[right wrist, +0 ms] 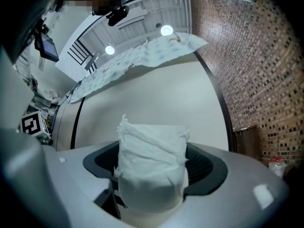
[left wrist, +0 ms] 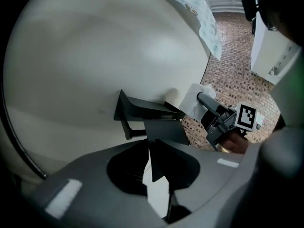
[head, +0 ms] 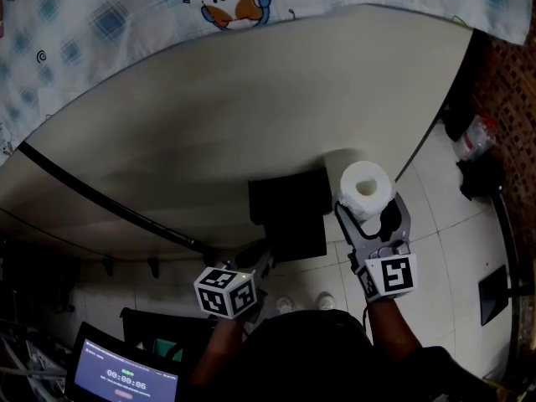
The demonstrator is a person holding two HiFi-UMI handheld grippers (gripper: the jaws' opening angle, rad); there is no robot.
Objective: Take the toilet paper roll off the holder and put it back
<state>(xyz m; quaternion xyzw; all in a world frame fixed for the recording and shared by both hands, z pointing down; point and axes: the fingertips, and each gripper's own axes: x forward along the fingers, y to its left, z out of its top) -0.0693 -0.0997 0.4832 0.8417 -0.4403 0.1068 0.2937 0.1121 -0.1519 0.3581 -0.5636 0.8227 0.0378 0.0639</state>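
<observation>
A white toilet paper roll (head: 366,188) (right wrist: 152,167) stands on end between the jaws of my right gripper (head: 369,206) (right wrist: 152,186), which is shut on it. The roll hangs just right of the black wall holder (head: 289,212) (left wrist: 147,110), clear of it. My left gripper (head: 258,265) (left wrist: 155,164) is below the holder and shut on the holder's thin black flap (left wrist: 164,133). In the left gripper view the right gripper (left wrist: 219,118) and the roll (left wrist: 194,96) show beyond the holder.
The holder hangs on a cream wall panel (head: 251,107) topped by a patterned cloth (head: 126,15). A brick wall (head: 512,82) is to the right, with a plastic bag (head: 474,136) and dark items (head: 481,177) on the tiled floor. A screen with a timer (head: 124,380) sits at lower left.
</observation>
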